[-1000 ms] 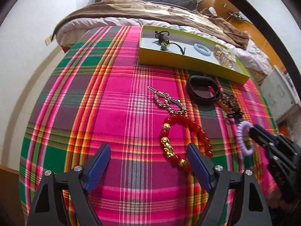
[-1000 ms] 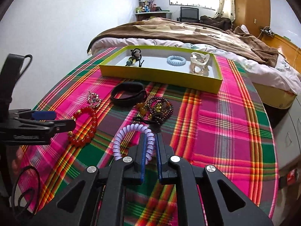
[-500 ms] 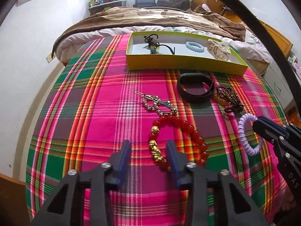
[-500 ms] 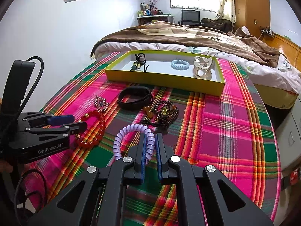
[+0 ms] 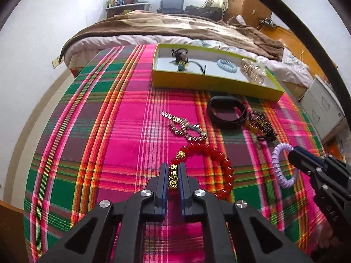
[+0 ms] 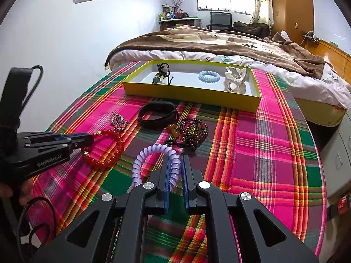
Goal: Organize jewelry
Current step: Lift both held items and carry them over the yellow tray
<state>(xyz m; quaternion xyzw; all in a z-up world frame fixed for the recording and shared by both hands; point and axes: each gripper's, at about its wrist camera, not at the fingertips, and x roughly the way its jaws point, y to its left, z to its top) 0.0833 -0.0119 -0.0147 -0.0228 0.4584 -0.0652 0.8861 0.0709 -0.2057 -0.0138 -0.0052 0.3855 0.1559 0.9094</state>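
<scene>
My left gripper [image 5: 173,168] is shut on the red bead bracelet [image 5: 216,156] at its gold charm, low over the plaid cloth; the bracelet also shows in the right wrist view [image 6: 109,149]. My right gripper [image 6: 175,161] is shut on the lilac spiral hair tie [image 6: 142,156], which shows too in the left wrist view [image 5: 277,166]. The yellow tray [image 5: 210,82] at the table's far side holds a black hair tie with beads [image 5: 181,58], a blue spiral tie [image 5: 227,65] and a clear claw clip [image 5: 252,69].
On the cloth between grippers and tray lie a rhinestone clip [image 5: 186,127], a black band [image 5: 227,114] and a dark bead bracelet [image 5: 261,125]. A bed [image 6: 219,43] stands behind the table, a white wall to the left, drawers [image 5: 324,109] to the right.
My left gripper moved forward over the red bracelet and closed on its gold charm. The right gripper kept its hold on the lilac tie and lifted slightly.
</scene>
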